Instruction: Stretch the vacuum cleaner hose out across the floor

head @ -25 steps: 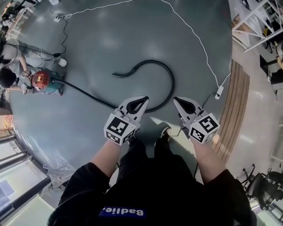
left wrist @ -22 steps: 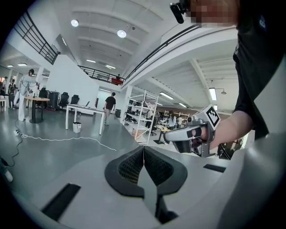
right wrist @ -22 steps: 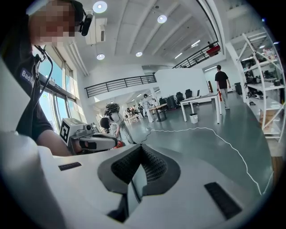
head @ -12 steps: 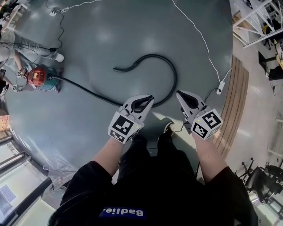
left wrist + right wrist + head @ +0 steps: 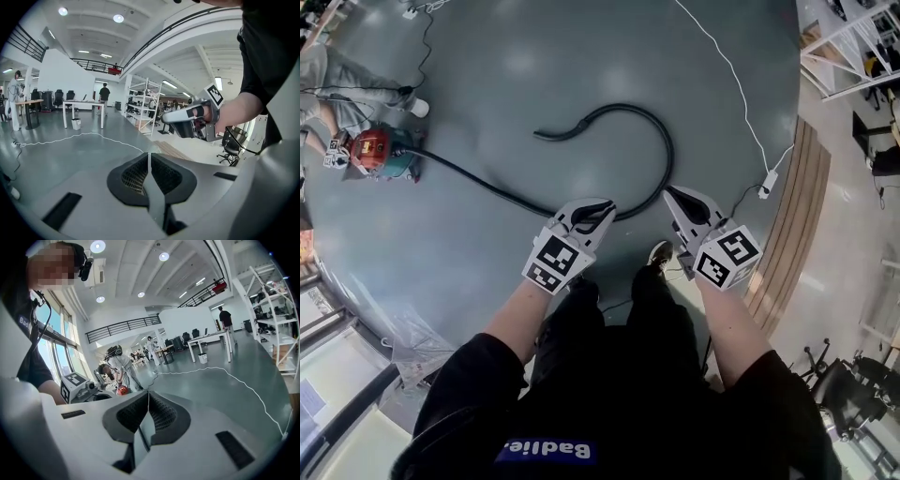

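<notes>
Head view looks down on a standing person with 2 grippers held out over a grey floor. The hose (image 5: 664, 159) lies on that floor, ahead of and below both tools. It runs from the vacuum (image 5: 380, 155) at far left rightward toward the person's feet, bends in a hook just ahead of the grippers, and curls back so its free end (image 5: 547, 136) lies farther ahead, left of centre. The left gripper (image 5: 602, 205) overlaps the hose's straight run in this view, and the right gripper (image 5: 673, 195) sits just beside the bend; both appear to be held above the floor, not touching the hose. Each gripper view shows its jaws pressed together with nothing between them, so neither tool holds anything. Straightening likely means reaching down to the curled part; the free end looks slightly nearer the left gripper. A white cable (image 5: 731, 84) trails to the right, well apart from the hose. The left gripper view shows 1 bin (image 5: 76, 123) by a far table; its contents cannot be made out.
</notes>
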{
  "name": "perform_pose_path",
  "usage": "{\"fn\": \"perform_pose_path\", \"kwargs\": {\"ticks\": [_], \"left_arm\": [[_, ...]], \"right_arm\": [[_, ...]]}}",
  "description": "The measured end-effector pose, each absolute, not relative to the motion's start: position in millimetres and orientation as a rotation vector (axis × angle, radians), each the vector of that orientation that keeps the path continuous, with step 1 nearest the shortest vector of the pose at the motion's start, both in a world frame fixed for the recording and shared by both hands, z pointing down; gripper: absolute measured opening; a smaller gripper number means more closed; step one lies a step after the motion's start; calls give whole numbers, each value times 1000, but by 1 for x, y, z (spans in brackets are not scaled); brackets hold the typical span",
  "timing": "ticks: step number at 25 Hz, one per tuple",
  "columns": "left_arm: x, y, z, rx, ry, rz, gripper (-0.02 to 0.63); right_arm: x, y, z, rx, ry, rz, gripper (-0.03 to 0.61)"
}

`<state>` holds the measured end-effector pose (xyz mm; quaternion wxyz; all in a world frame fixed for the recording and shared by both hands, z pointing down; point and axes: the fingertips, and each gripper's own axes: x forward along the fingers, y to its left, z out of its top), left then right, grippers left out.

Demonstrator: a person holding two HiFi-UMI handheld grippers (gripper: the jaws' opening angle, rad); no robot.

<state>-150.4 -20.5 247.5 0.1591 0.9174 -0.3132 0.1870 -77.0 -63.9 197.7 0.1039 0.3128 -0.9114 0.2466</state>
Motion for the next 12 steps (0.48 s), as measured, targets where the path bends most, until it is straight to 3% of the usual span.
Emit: {"fn": "perform_pose_path", "kwargs": {"ticks": [12], "left_arm": [[-72,-62,342,2437,-965,695,56]], "right_arm": [[37,-137,275,807,-2653,818,8]]}}
